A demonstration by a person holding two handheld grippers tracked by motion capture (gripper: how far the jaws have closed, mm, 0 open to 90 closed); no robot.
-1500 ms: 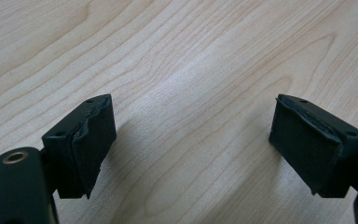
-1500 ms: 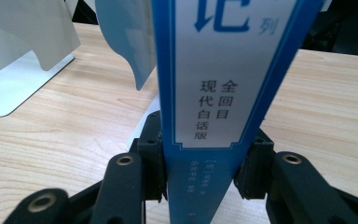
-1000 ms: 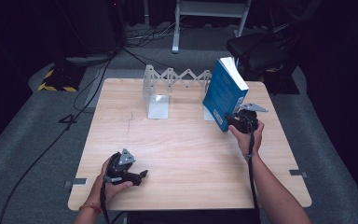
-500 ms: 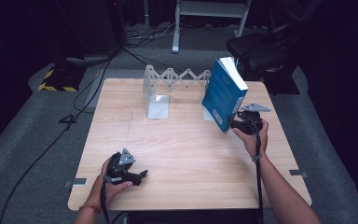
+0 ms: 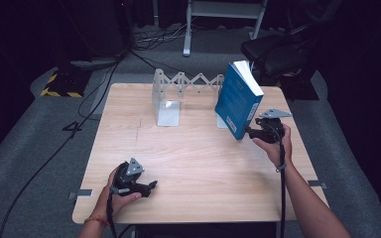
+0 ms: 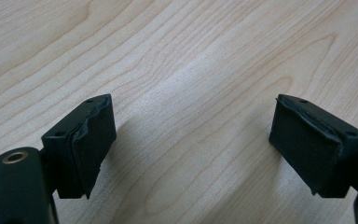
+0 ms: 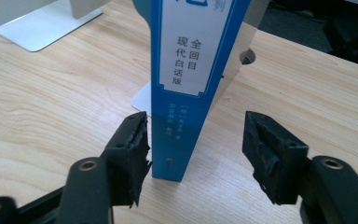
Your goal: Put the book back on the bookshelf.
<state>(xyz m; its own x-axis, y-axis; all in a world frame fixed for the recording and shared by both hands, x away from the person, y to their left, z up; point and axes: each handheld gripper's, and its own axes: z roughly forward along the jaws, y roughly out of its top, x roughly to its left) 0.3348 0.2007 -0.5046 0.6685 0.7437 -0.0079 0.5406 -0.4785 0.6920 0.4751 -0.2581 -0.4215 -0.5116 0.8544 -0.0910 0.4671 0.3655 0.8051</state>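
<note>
From the high view, a blue book (image 5: 238, 99) stands tilted on the far right part of the wooden table (image 5: 193, 158), its top leaning toward the far right and its lower corner near the table surface. The right gripper (image 5: 252, 132) is held at the book's near lower end, with a hand (image 5: 274, 144) wrapped around it and a grey three-cornered plate on top. Just left of the book stands a metal accordion book rack (image 5: 186, 87) along the far edge, with a flat white bookend (image 5: 168, 113) at its left end. The left gripper (image 5: 151, 185) rests on the near left part of the table in the other hand (image 5: 120, 191), well apart from the book.

In the left gripper view, the left gripper (image 6: 191, 149) has its jaws spread wide over bare wood grain — nothing lies between them.

In the right gripper view, the right gripper (image 7: 196, 151) has its jaws spread, and the book's spine (image 7: 186, 84) stands upright between them. The left jaw lies just beside the spine, about touching it, while the right jaw stands clearly apart — so the book is not pinched. The spine carries a white label with dark printed characters. Beyond it, at far left, sits the white bookend (image 7: 42, 23) on the table.
</note>
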